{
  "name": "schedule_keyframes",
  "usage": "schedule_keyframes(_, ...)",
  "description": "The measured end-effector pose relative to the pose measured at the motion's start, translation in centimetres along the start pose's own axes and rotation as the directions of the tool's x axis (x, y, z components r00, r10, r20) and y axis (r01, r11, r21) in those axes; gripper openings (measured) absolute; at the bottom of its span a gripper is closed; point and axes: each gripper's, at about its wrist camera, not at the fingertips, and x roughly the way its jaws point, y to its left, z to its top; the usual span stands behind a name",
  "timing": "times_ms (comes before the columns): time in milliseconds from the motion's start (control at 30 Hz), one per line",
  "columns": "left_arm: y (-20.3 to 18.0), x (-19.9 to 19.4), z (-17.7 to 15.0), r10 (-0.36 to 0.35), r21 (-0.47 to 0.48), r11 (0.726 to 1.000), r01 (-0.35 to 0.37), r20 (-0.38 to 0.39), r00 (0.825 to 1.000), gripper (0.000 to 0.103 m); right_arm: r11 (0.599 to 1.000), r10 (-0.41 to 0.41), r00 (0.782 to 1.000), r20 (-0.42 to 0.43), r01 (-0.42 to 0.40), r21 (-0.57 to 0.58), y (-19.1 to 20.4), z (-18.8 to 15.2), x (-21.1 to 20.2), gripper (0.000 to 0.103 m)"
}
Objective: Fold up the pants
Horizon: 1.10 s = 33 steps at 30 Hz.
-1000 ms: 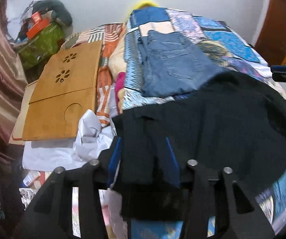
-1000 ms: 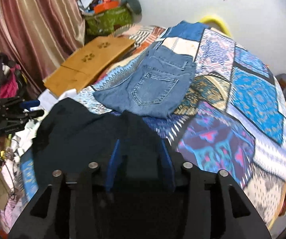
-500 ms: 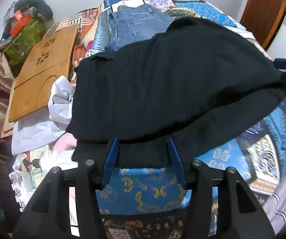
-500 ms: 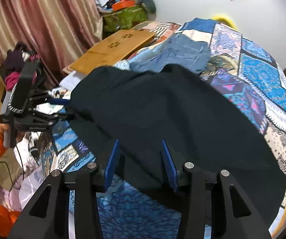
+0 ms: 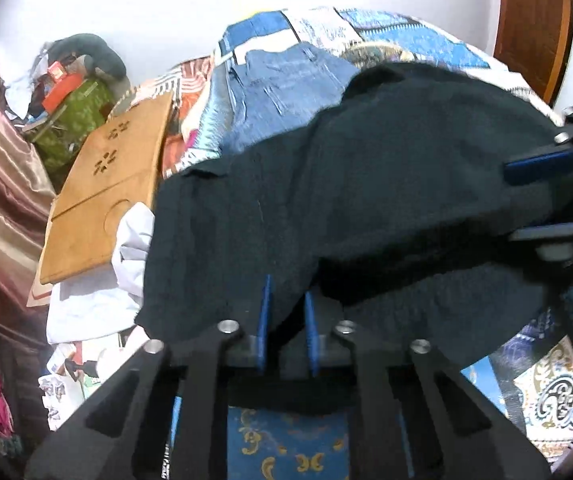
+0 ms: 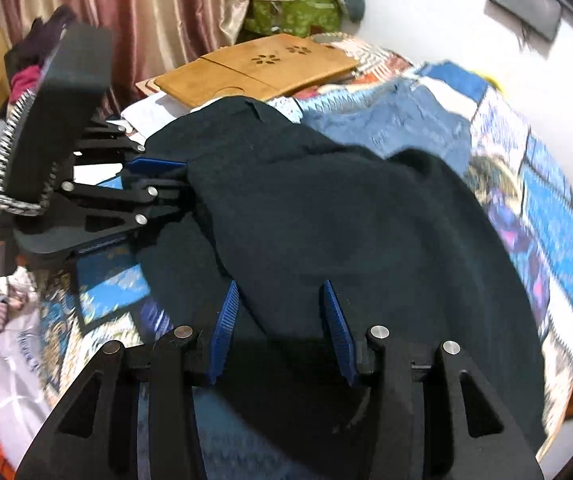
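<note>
Your left gripper (image 5: 286,320) is closing on the soft, floppy black pants (image 5: 366,200) at lower centre while your right gripper (image 6: 282,320) grips a thick fold, so hold the hems.

Wooden board (image 5: 106,184) and blue jeans (image 5: 282,92) crowd the bed beyond the black pants (image 5: 366,200).

Two garments lie on the bed ahead of the tongs: one pair of black fabric pants (image 5: 366,200) draped right at the fingertips, and one pair of faded blue denim jeans (image 5: 282,92) farther off, beyond the black cloth. One patchwork bedspread of blue printed panels (image 6: 542,200) lies under both. One flat wooden lap board with two flower-shaped cut-outs (image 5: 106,188) sits off to the left of the left tongs. One green patterned bag (image 6: 294,16) stands far behind it. Two two-finger tongs with blue ribbed pads are present: the left one (image 5: 286,304) and the right one (image 6: 282,308).
</note>
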Motion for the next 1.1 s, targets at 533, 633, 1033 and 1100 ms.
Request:
schedule_keyframes(533,0.6,-3.3,-1.2,-0.088,-0.033,0.996,0.088,0.006,0.996,0.006,0.987,0.158,0.987,0.039,-0.159,0.032,1.0,-0.4,-1.4,0.011)
schedule_keyframes(633,0.7,-2.1,-2.4,-0.15,-0.072,0.987,0.146,-0.054,0.987,0.007,0.974,0.201,0.98,0.013,-0.201,0.103,0.7,-1.1,-0.4,0.016)
schedule_keyframes(1033,8.1,-5.9,-2.1,-0.127,-0.282,0.951,0.13,0.027,0.991,0.04,0.949,0.136,0.982,0.133,-0.167,0.268,-4.3,-4.7,-6.8,0.037)
schedule_keyframes(1100,9.0,-4.7,-2.1,-0.127,-0.329,0.936,0.124,0.013,0.992,0.04,0.94,0.096,0.986,0.136,-0.135,0.313,-5.5,-5.6,-7.2,0.038)
